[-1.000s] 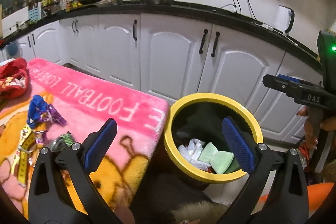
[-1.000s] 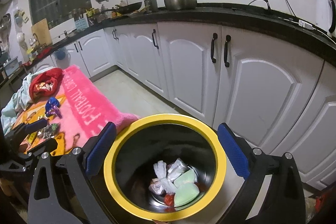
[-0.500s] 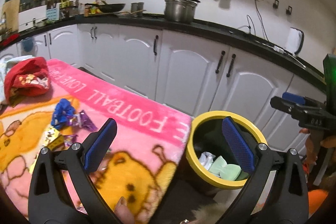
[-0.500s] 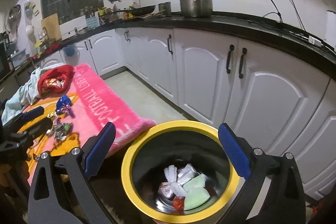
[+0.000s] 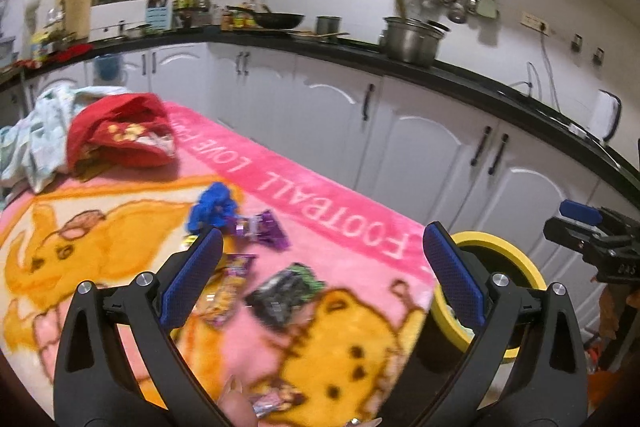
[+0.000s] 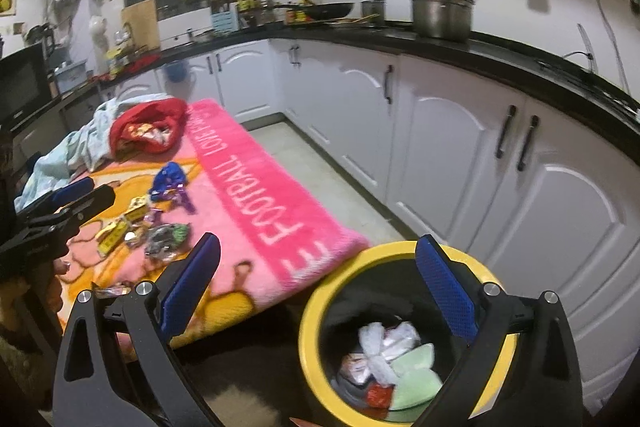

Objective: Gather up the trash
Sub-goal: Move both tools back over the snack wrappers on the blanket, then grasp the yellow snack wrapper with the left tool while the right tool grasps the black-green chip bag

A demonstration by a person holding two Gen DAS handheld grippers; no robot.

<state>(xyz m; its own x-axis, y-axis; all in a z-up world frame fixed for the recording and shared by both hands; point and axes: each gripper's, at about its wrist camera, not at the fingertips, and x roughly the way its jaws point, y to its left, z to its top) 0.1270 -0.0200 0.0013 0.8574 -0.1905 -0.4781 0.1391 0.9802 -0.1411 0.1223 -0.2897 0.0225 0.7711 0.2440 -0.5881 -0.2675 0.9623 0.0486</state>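
Several wrappers lie on a pink and yellow blanket (image 5: 328,215): a blue one (image 5: 214,205), a purple one (image 5: 262,229), a dark green-black one (image 5: 286,293) and yellow ones (image 5: 228,287). They also show in the right wrist view (image 6: 160,223). A yellow-rimmed black bin (image 6: 316,311) beside the blanket holds white, green and red trash (image 6: 384,363). My left gripper (image 5: 320,279) is open and empty above the wrappers. My right gripper (image 6: 316,287) is open and empty, above the bin's near rim.
A red cloth bag (image 5: 120,133) and a pale cloth (image 5: 32,143) lie at the blanket's far end. White kitchen cabinets (image 6: 460,147) under a black counter run behind. The bin (image 5: 500,267) stands right of the blanket.
My left gripper has swung left from the bin to over the wrappers on the blanket. My right gripper has drawn back and left from the bin; both stay open.
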